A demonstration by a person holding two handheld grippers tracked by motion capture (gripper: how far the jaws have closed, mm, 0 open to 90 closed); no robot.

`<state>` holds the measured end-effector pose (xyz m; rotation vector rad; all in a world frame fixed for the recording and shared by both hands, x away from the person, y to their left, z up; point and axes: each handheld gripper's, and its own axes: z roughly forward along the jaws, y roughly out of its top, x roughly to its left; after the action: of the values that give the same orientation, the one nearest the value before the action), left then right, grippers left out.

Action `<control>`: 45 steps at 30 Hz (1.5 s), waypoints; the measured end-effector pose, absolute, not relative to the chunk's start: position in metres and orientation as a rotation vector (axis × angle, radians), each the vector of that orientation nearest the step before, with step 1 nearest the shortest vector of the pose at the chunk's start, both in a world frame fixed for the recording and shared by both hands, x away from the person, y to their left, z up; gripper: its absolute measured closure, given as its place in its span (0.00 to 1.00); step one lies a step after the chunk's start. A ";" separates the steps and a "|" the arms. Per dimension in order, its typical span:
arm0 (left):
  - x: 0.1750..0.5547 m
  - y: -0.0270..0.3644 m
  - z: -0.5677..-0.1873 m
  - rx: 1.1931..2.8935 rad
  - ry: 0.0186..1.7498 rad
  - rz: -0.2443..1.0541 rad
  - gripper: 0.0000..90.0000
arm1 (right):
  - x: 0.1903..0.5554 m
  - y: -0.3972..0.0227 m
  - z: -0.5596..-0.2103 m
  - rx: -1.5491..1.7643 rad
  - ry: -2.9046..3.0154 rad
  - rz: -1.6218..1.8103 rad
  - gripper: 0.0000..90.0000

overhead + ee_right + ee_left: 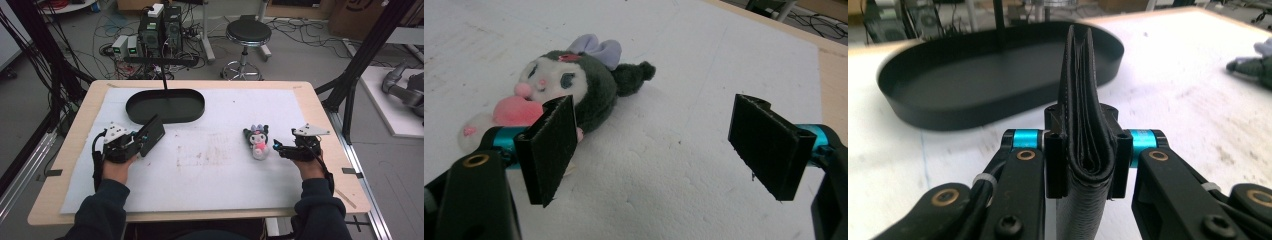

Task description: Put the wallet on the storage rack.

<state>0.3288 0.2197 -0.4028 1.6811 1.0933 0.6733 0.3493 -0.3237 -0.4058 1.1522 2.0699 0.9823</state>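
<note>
My left gripper is shut on a black folded wallet, held just in front of the black oval tray. In the left gripper view the wallet stands on edge between the jaws, its folded spine toward the camera, with the tray beyond it. A small plush toy with a dark hood, white face and pink heart lies on the white mat at the right. My right gripper is open just to the right of it. In the right gripper view the plush toy lies beside and behind the left jaw.
A white foam mat covers the wooden table. A thin black pole rises from the tray's far side. Beyond the table are a stool, computer boxes and cables on the floor.
</note>
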 end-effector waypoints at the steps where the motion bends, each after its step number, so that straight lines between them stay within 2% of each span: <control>1: 0.333 0.224 -0.395 1.666 1.087 0.696 0.84 | 0.349 -0.325 -0.406 1.156 2.068 0.988 0.22; 9: 0.359 0.239 -0.361 1.578 1.074 0.743 0.84 | 0.351 -0.326 -0.405 1.163 2.063 1.002 0.22; 18: 0.394 0.251 -0.347 1.555 1.090 0.758 0.84 | 0.350 -0.326 -0.404 1.165 2.056 1.013 0.22; 28: 0.423 0.247 -0.366 1.611 1.112 0.787 0.84 | 0.352 -0.327 -0.405 1.164 2.059 1.017 0.22; 39: 0.468 0.242 -0.388 1.695 1.176 0.899 0.84 | 0.352 -0.326 -0.406 1.165 2.069 1.015 0.22; 43: 0.477 0.234 -0.399 1.794 1.205 1.013 0.84 | 0.352 -0.326 -0.406 1.164 2.067 1.017 0.22; 45: 0.479 0.231 -0.404 1.836 1.220 1.012 0.84 | 0.352 -0.326 -0.406 1.166 2.071 1.016 0.22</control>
<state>0.4793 0.2312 -0.4044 1.8363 1.2197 1.0116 0.3517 -0.3255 -0.4064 1.1660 2.0708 1.0159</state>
